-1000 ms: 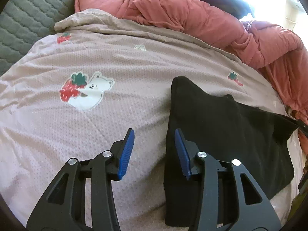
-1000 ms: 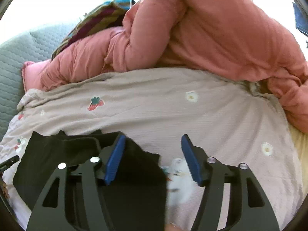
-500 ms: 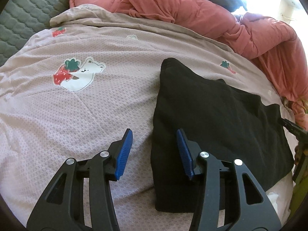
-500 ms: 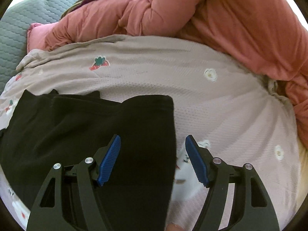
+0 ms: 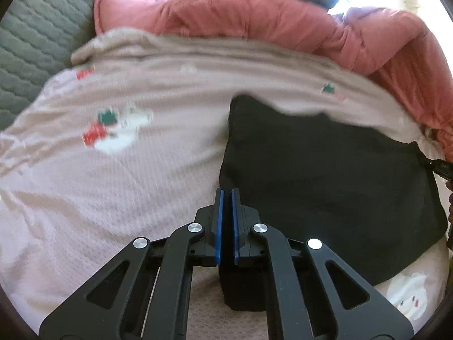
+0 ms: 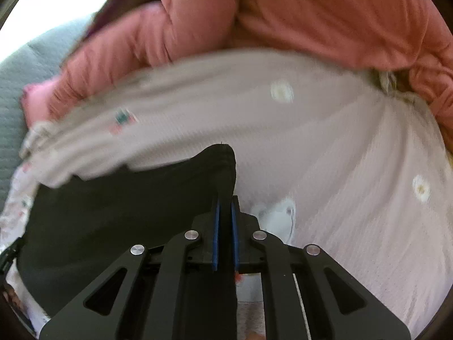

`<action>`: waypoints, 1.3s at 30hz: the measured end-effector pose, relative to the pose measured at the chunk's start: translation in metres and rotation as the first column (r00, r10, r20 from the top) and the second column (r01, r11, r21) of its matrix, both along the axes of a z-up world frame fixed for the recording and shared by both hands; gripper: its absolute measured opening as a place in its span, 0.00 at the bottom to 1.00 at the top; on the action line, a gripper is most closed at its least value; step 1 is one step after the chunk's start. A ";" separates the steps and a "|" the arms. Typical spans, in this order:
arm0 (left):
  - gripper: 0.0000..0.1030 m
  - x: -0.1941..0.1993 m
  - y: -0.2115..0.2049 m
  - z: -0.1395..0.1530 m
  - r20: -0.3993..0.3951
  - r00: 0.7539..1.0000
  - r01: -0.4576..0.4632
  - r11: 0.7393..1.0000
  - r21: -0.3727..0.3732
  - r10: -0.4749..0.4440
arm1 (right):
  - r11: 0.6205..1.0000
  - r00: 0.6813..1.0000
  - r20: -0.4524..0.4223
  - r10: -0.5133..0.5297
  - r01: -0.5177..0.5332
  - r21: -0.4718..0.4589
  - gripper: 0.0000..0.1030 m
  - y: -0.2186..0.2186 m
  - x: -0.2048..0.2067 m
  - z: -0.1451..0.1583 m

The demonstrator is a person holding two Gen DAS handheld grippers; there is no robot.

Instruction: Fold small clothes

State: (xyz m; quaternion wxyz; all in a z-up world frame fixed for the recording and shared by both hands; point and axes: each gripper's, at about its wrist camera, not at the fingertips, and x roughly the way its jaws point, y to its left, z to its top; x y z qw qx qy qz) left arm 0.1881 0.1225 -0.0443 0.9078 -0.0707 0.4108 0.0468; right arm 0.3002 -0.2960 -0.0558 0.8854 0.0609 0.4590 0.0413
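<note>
1. Garment: a black cloth [image 5: 325,175] lies flat on the pink bedsheet [image 5: 141,184], near side of the bed.
2. Left tool [image 5: 226,223] clenched on its left edge; right tool [image 6: 225,226] clenched on its right edge.
3. Folding seems barely begun; the lift-and-fold remains.

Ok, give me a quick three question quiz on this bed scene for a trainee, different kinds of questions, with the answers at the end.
1. True or false: the right gripper has its jaws shut on an edge of the black garment.
2. Multiple choice: what does the black garment lie on? A) a bare wooden table B) a pale pink printed bedsheet C) a tiled floor
3. Fill in: bunched up at the far side of the bed is a ____-coloured quilt.

Key
1. True; black cloth sits between the blue pads.
2. B.
3. Pink (salmon).

The left gripper is shut too, at the garment's near edge.
</note>
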 end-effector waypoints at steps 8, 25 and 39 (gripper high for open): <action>0.05 -0.015 -0.003 0.014 0.038 0.999 0.003 1.000 0.016 -0.004 | 0.999 0.998 0.056 -0.010 0.012 -0.045 0.37 -0.001 -0.032 0.018; 0.29 -0.041 -0.064 0.003 -0.043 0.992 0.120 0.983 0.137 -0.115 | 0.941 0.948 0.036 0.318 -0.310 -0.139 0.43 0.067 -0.122 0.023; 0.42 -0.061 -0.061 0.010 -0.031 0.994 0.107 0.990 0.089 -0.104 | 0.964 0.968 -0.043 0.248 -0.251 -0.092 0.46 0.042 -0.148 0.005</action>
